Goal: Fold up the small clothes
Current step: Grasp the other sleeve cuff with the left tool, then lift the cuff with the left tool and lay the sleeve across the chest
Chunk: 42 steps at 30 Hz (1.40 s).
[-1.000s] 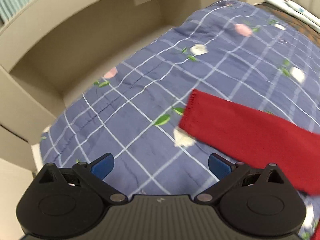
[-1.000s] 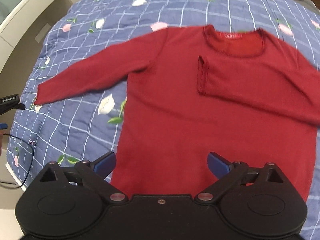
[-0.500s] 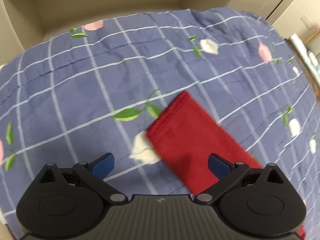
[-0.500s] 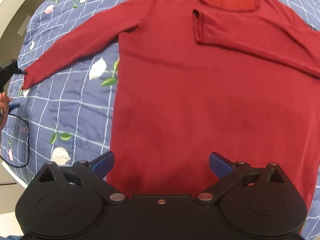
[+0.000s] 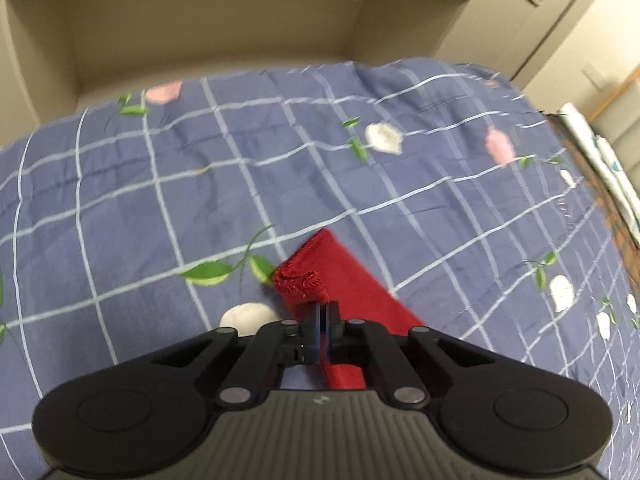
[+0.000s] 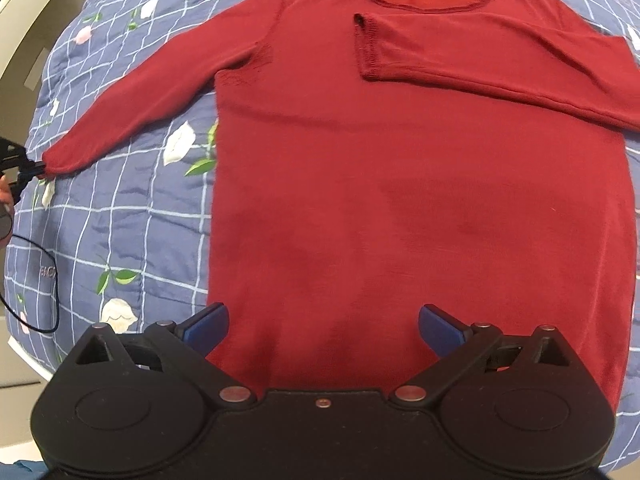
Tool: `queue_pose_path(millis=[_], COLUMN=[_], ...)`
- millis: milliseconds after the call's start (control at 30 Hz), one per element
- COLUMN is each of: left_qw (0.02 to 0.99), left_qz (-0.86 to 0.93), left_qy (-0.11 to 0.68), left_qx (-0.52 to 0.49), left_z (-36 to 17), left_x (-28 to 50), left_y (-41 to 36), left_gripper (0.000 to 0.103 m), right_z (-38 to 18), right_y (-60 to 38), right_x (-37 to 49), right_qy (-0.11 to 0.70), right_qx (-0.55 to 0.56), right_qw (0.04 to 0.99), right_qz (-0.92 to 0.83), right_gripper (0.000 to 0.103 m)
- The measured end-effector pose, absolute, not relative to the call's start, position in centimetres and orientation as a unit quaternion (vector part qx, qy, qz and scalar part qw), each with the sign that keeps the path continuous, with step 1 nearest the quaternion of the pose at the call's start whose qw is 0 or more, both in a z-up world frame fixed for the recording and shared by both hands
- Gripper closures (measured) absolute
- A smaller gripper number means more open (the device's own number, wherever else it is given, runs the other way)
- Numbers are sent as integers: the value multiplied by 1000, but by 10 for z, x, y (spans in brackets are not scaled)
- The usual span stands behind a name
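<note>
Here the red sweater [image 6: 400, 184] lies flat, one sleeve folded across; left jaws pinch its other cuff [image 5: 300, 280], right jaws spread.

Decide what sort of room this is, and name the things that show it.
Probably a bedroom. A red sweater lies spread on a blue checked floral quilt that looks like a bed cover, and beige built-in cupboards stand behind it.

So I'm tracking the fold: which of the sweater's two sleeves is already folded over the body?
The sleeve lying across the chest below the neckline, cuff pointing inward. The other sleeve stretches out flat on the quilt, its cuff pinched by the left gripper.
</note>
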<state>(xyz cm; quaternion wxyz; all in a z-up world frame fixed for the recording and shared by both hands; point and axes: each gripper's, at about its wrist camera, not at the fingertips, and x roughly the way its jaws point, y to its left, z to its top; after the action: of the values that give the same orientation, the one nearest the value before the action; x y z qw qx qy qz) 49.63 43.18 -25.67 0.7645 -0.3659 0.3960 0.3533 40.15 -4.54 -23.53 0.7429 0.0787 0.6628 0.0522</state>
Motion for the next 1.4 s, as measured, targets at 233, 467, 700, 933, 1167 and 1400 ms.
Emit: queue_pose_path(millis=[233,467,700,933,1167,1400], left_qw=[826,896,939,951,947,928], left_qz=[310,226,123,37,-34,-77], left_qy=[356,306,275,277,308,364], left_qx=[-309,-230,-169,-133,-83,-12], left_z=[-207,-138,-84,-69,-103,-167], left_x=[500,513,529,544,544,528], left_y=[394,319,211,88,-41,-140], left_gripper=[103,103,103,103,103,103], right_z=[-229,-223,-216,-206,-212,-221], right_y=[-59,-83,-131,-190,-249,-298], right_x=[401,397,389,379,365,345], right_qy=[654,637,621,606,604,609], right_qx=[95,122,147,156,172,184], right_qw=[749,759,768,779,778,771], right_qz=[51,58,52,32,1,-25], right_gripper=[2,2,2,2,2,2])
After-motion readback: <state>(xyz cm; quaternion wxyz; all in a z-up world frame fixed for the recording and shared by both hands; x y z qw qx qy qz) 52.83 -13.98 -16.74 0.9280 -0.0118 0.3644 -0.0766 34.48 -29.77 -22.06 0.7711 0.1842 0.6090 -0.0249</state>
